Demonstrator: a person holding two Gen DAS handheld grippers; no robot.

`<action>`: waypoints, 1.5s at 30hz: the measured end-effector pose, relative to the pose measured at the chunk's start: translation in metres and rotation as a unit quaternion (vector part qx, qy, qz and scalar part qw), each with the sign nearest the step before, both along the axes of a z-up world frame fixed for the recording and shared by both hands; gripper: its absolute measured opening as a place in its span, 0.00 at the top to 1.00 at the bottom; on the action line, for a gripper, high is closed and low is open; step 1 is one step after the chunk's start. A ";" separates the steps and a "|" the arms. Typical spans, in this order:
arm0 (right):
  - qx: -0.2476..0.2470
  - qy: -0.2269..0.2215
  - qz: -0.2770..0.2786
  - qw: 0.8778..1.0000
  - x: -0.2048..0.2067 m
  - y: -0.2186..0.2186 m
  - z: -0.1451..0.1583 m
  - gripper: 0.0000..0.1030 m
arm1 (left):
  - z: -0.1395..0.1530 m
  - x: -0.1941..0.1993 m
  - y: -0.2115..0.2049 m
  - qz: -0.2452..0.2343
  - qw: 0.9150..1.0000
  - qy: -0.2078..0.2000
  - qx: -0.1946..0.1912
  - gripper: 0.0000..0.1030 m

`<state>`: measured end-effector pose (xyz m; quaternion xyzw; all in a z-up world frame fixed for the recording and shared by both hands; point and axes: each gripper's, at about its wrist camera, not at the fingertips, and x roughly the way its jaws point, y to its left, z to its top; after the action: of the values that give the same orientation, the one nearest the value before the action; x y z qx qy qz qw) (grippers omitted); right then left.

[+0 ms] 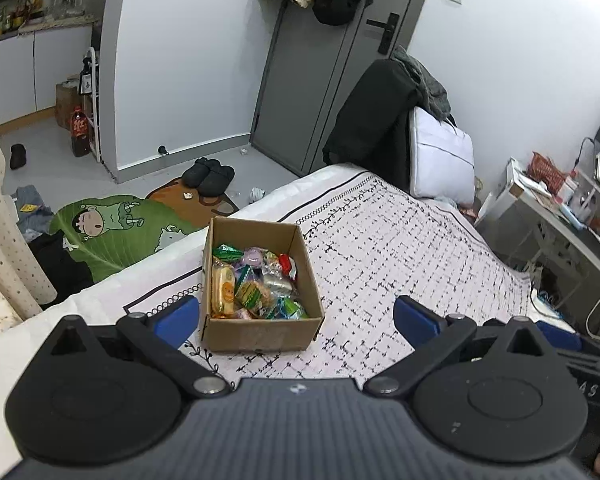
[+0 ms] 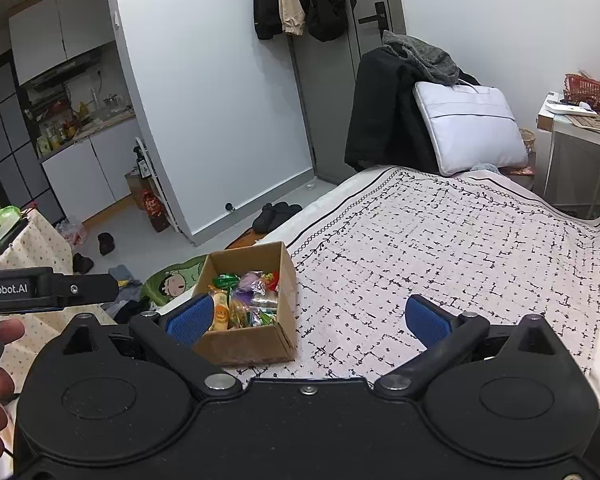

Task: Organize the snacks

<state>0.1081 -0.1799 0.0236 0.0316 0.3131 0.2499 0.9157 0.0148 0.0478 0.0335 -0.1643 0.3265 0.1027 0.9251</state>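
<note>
The box [image 1: 260, 280] of snacks [image 1: 256, 284] sat on the bed [image 1: 400, 240], near its left edge, its long axis running away from the cameras. It lay dead ahead of the left gripper [image 1: 296, 316], between the spread fingers, while from the right gripper [image 2: 308, 320] it stood off to the left, by the left fingertip. Both grippers were released and held nothing. The left looked nearer and better lined up.
</note>
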 end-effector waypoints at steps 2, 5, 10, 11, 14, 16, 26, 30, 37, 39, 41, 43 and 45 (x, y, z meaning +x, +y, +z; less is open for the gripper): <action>-0.002 -0.001 0.001 1.000 -0.002 -0.002 0.001 0.00 | -0.001 -0.003 -0.002 -0.003 1.000 0.002 0.003 0.00; -0.005 -0.002 0.002 1.000 -0.004 -0.005 0.002 0.00 | -0.002 -0.006 -0.004 -0.005 1.000 0.006 0.003 0.00; -0.011 -0.004 0.004 1.000 -0.008 -0.006 0.002 0.00 | -0.004 -0.010 -0.007 -0.008 1.000 0.011 0.008 0.00; -0.011 -0.004 0.004 1.000 -0.009 -0.007 0.002 0.00 | -0.005 -0.010 -0.007 -0.009 1.000 0.012 0.008 0.00; -0.013 -0.003 0.004 1.000 -0.010 -0.007 0.001 0.00 | -0.006 -0.011 -0.007 -0.010 1.000 0.016 0.007 0.00; -0.013 -0.003 0.004 1.000 -0.010 -0.006 0.001 0.00 | -0.006 -0.013 -0.008 -0.011 1.000 0.016 0.009 0.00; -0.016 -0.005 0.007 1.000 -0.011 -0.005 0.003 0.00 | -0.004 -0.015 -0.006 -0.008 1.000 0.017 0.014 0.00; -0.017 -0.004 0.008 1.000 -0.012 -0.005 0.003 0.00 | -0.003 -0.015 -0.007 -0.009 1.000 0.017 0.017 0.00; -0.019 -0.003 0.010 1.000 -0.013 -0.004 0.004 0.00 | -0.002 -0.017 -0.006 -0.008 1.000 0.018 0.018 0.00; -0.018 -0.003 0.010 1.000 -0.013 -0.004 0.004 0.00 | -0.002 -0.017 -0.006 -0.008 1.000 0.018 0.019 0.00; -0.019 -0.004 0.011 1.000 -0.013 -0.004 0.005 0.00 | -0.003 -0.017 -0.006 -0.008 1.000 0.018 0.019 0.00; -0.018 -0.004 0.010 1.000 -0.013 -0.004 0.005 0.00 | -0.003 -0.018 -0.006 -0.008 1.000 0.018 0.019 0.00; -0.018 -0.004 0.010 1.000 -0.013 -0.004 0.005 0.00 | -0.003 -0.018 -0.006 -0.008 1.000 0.018 0.019 0.00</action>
<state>0.0949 -0.1838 0.0287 0.0108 0.3138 0.2533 0.9150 -0.0030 0.0415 0.0309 -0.1417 0.3424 0.1041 0.9229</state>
